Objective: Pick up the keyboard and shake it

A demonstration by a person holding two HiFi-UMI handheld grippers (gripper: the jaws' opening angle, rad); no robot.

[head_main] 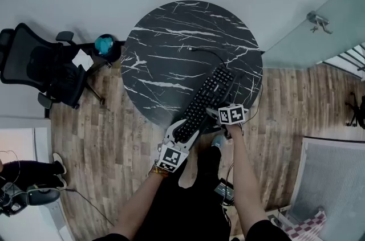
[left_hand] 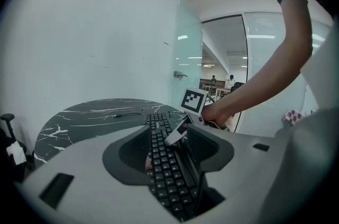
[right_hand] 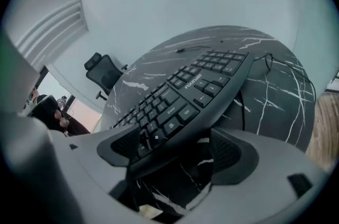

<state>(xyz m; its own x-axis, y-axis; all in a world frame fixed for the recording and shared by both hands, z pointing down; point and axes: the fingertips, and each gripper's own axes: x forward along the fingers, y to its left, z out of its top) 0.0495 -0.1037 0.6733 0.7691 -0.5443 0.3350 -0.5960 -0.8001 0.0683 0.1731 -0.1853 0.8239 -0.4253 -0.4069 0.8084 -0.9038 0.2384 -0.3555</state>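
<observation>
A black keyboard (head_main: 208, 98) lies slanted over the near right part of the round black marble table (head_main: 171, 52), its near end past the table's rim. My left gripper (head_main: 182, 133) is shut on that near end. In the left gripper view the keyboard (left_hand: 159, 138) runs away lengthwise between the jaws of the left gripper (left_hand: 169, 157). My right gripper (head_main: 217, 115) is shut on the keyboard's right long edge. In the right gripper view the keyboard (right_hand: 196, 85) is tilted above the table (right_hand: 275, 90), with one jaw of the right gripper (right_hand: 177, 151) over the keys and the other beneath.
The keyboard's thin black cable (head_main: 205, 52) trails across the marble. A black office chair (head_main: 45, 66) and a teal object (head_main: 104, 43) stand left of the table. A glass door with a handle (head_main: 316, 20) is at the right. A seated person (head_main: 23, 177) is at the lower left.
</observation>
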